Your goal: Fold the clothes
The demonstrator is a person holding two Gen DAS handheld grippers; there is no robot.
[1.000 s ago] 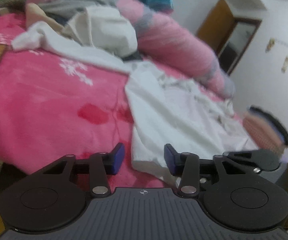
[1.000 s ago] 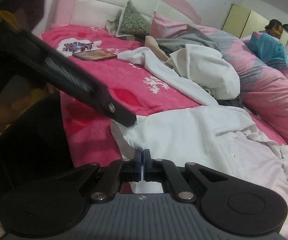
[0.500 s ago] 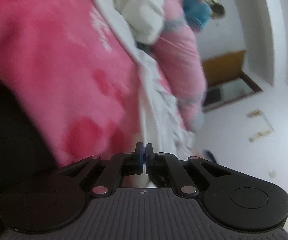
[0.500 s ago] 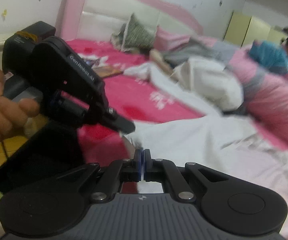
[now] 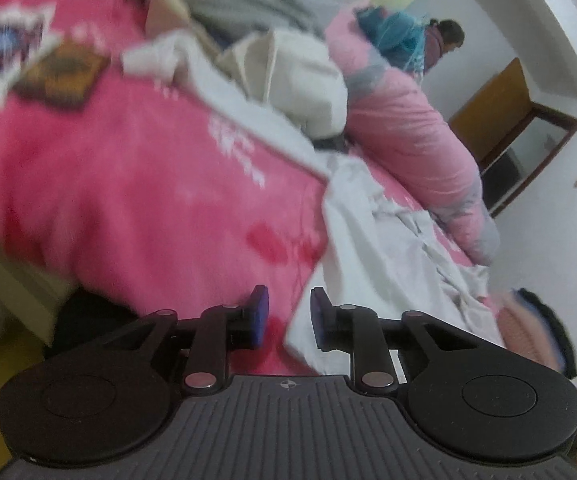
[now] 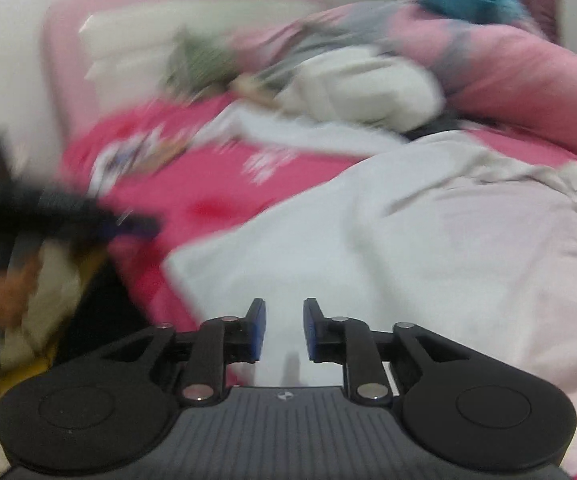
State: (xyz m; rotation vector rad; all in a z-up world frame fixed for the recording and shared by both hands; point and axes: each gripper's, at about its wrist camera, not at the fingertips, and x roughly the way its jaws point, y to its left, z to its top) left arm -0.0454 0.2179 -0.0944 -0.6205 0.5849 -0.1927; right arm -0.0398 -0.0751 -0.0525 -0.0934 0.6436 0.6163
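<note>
Grippers left (image 5: 284,316) and right (image 6: 279,330) opening above white garment (image 6: 408,248)

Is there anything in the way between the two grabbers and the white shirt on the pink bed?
Nothing visible. The white cloth garment lies right before the right gripper and the left gripper, both opening, nothing between the jaws.

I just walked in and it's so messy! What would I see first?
First the bright pink bed cover, filling the left. A white garment lies spread along its near edge, in front of both hand-held grippers. Behind it, a cream bundle sits against a rolled pink quilt.
</note>
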